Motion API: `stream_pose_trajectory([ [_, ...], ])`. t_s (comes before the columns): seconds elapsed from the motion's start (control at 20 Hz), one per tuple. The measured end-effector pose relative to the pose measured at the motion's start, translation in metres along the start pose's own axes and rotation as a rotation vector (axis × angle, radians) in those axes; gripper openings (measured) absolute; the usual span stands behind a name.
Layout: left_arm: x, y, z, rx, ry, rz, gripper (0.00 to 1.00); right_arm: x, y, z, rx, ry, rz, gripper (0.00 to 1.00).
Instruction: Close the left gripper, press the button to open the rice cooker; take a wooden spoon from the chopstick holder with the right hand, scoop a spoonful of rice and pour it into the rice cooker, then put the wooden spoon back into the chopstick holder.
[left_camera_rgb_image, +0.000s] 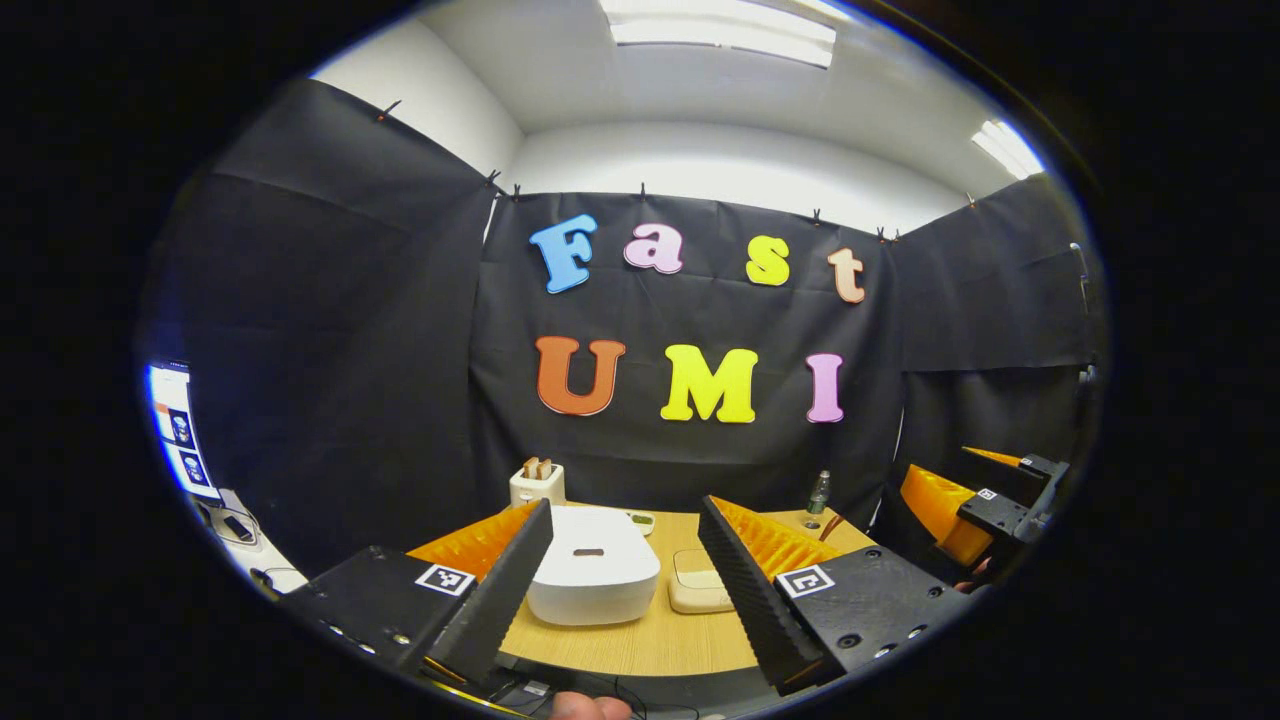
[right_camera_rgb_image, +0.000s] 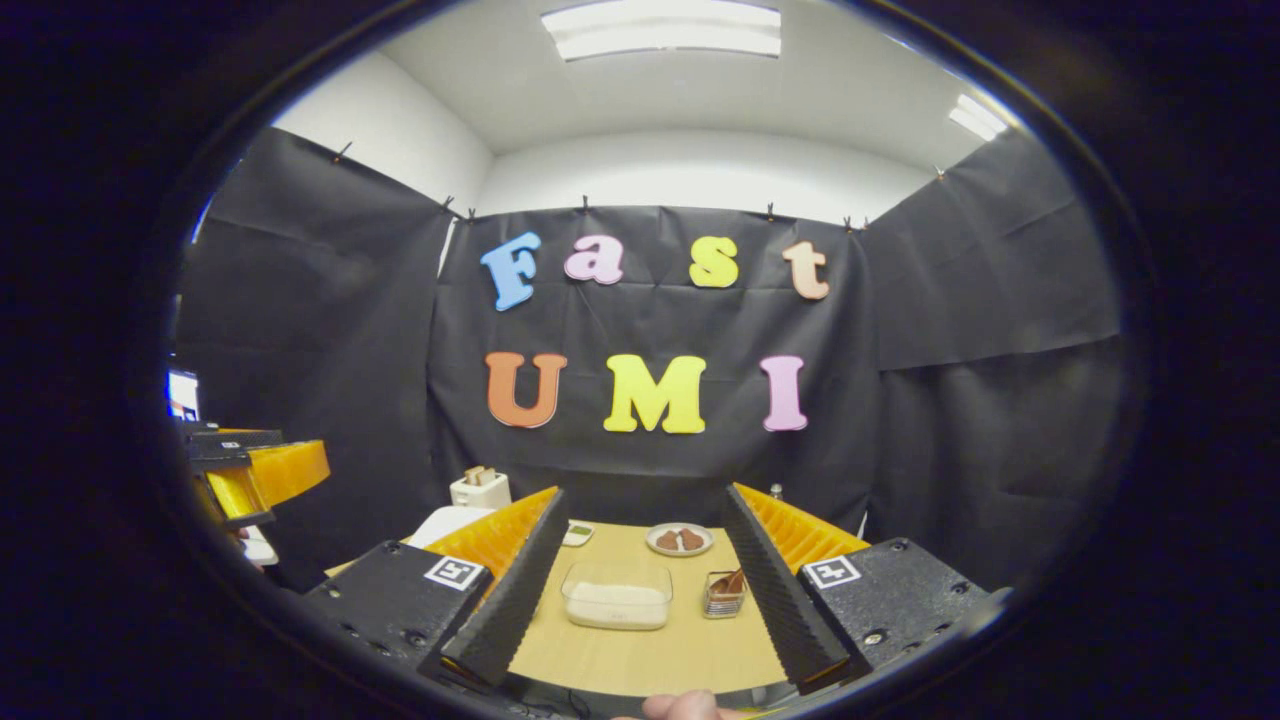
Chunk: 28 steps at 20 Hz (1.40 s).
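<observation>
The white rice cooker (left_camera_rgb_image: 593, 575) sits on the wooden table with its lid down, just ahead of my left gripper (left_camera_rgb_image: 625, 507), which is open and holds nothing. Part of the cooker (right_camera_rgb_image: 445, 522) also peeks out behind a finger in the right gripper view. A clear box of rice (right_camera_rgb_image: 617, 605) lies between the fingers of my open, empty right gripper (right_camera_rgb_image: 645, 495). To its right stands the small chopstick holder (right_camera_rgb_image: 723, 595) with a brown wooden spoon (right_camera_rgb_image: 731, 582) in it. The right gripper (left_camera_rgb_image: 985, 505) hovers off the table's right side, the left gripper (right_camera_rgb_image: 255, 475) off its left.
A toaster (left_camera_rgb_image: 537, 483) with bread stands at the back left of the table (left_camera_rgb_image: 650, 640). A small bottle (left_camera_rgb_image: 818, 492) is at the back right. A plate (right_camera_rgb_image: 680, 540) with brown pieces lies behind the rice box. A thumb (right_camera_rgb_image: 680, 706) shows at the bottom edge.
</observation>
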<state>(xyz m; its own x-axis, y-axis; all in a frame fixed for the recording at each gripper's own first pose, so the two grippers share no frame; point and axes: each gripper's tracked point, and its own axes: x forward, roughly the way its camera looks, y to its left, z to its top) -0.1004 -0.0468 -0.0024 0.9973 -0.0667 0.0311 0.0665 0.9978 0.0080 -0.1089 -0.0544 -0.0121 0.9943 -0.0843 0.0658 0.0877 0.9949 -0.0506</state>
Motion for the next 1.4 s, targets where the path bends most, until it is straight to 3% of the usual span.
stream_pose_trajectory([
  [0.4,0.003,-0.012,-0.007,0.019,0.017,-0.01,0.94,0.003,-0.002,-0.021,-0.002,0.059,-0.002,1.0],
  [1.4,0.011,-0.005,-0.006,0.016,0.006,0.013,0.94,0.016,-0.006,-0.02,0.006,0.053,0.012,0.99],
])
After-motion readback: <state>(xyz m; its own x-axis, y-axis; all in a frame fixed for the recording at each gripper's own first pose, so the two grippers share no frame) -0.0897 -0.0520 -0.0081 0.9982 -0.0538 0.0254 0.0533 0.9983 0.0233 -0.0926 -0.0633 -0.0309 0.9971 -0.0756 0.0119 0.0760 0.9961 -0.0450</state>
